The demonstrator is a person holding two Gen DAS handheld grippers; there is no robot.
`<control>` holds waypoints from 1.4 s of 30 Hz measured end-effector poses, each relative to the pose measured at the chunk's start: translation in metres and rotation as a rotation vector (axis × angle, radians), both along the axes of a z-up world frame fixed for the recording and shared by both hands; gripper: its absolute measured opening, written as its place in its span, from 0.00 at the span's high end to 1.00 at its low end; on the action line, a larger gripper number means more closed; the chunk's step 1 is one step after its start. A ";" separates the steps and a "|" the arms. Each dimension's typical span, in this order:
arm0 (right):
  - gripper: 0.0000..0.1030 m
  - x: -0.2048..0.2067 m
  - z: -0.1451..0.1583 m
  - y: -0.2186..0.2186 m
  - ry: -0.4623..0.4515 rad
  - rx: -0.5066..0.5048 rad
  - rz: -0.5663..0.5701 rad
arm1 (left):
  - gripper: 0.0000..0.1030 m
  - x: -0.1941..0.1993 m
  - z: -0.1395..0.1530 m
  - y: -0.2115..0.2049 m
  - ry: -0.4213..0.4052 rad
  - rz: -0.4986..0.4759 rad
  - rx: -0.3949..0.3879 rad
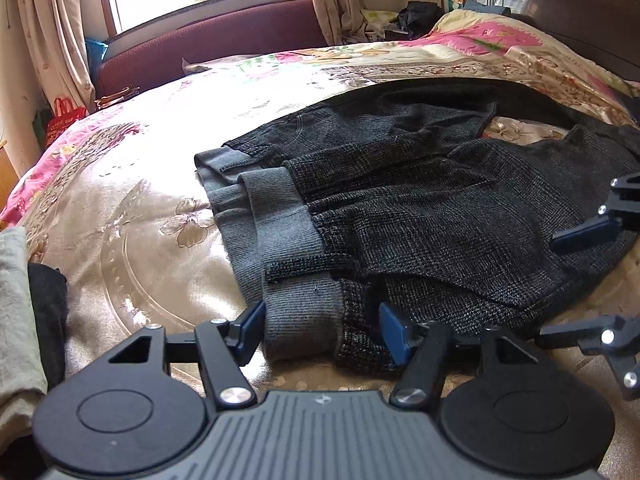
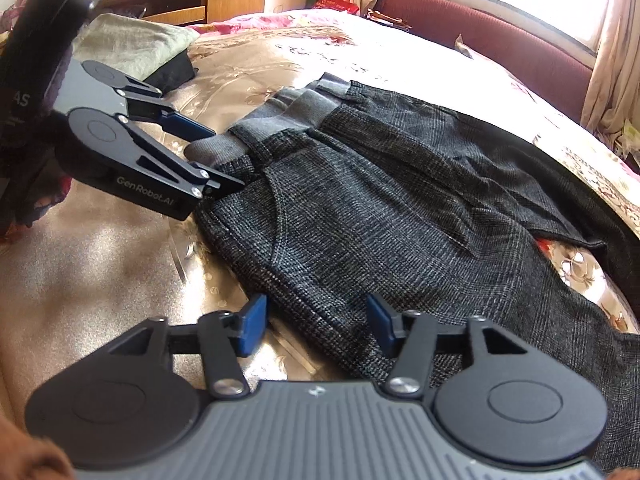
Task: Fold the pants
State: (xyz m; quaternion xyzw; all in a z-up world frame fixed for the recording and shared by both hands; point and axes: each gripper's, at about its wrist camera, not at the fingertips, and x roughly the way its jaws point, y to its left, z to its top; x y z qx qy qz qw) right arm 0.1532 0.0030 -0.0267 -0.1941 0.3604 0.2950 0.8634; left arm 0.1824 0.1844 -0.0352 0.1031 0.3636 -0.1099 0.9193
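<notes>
**Both grippers spread at the pants' near edge**

The left gripper [image 1: 322, 330] has its fingers [image 1: 252, 326] spread wide around the grey waistband [image 1: 280, 240]. The right gripper [image 2: 316, 326] is likewise spread, straddling the side seam. The dark tweed pants [image 2: 380, 208] lie flat on the floral bedspread [image 1: 140, 208], legs running toward two o'clock. Folded clothes [image 2: 132, 48] sit at ten o'clock in the right wrist view.

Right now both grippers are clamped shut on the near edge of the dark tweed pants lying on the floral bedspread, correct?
Not quite. Both grippers are open, not clamped. The left wrist view shows the left gripper spread either side of the grey waistband; the right wrist view shows the right gripper spread over the dark tweed pants. The pants do lie on the floral bedspread.
</notes>
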 end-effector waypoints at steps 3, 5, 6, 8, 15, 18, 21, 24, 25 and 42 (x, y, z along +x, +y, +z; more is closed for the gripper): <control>0.30 0.004 -0.004 0.003 -0.011 0.014 0.008 | 0.40 -0.003 0.003 0.004 0.005 0.016 -0.030; 0.48 0.012 -0.009 0.012 0.018 0.033 0.005 | 0.45 -0.004 0.006 0.008 0.003 0.027 -0.043; 0.49 0.016 -0.011 0.017 0.038 0.032 -0.009 | 0.46 -0.004 0.007 0.009 0.001 0.033 -0.043; 0.70 0.015 -0.009 0.024 0.050 0.038 -0.018 | 0.48 -0.006 0.012 0.012 0.003 0.031 -0.058; 0.78 -0.005 0.005 0.036 0.115 0.100 0.006 | 0.49 -0.026 0.020 0.030 0.015 0.046 -0.037; 0.78 -0.012 0.012 0.042 0.180 0.165 0.011 | 0.49 -0.045 0.028 0.043 0.027 0.069 -0.017; 0.78 -0.031 0.013 0.055 0.224 0.198 0.058 | 0.49 -0.063 0.029 0.056 0.059 0.099 0.018; 0.76 -0.045 0.007 0.071 0.257 0.213 0.092 | 0.48 -0.082 0.022 0.067 0.072 0.149 0.026; 0.72 -0.047 0.005 0.075 0.262 0.216 0.093 | 0.47 -0.087 0.023 0.070 0.074 0.168 0.007; 0.64 -0.029 0.029 -0.157 0.074 0.265 -0.526 | 0.45 -0.078 0.069 -0.084 -0.077 -0.103 0.023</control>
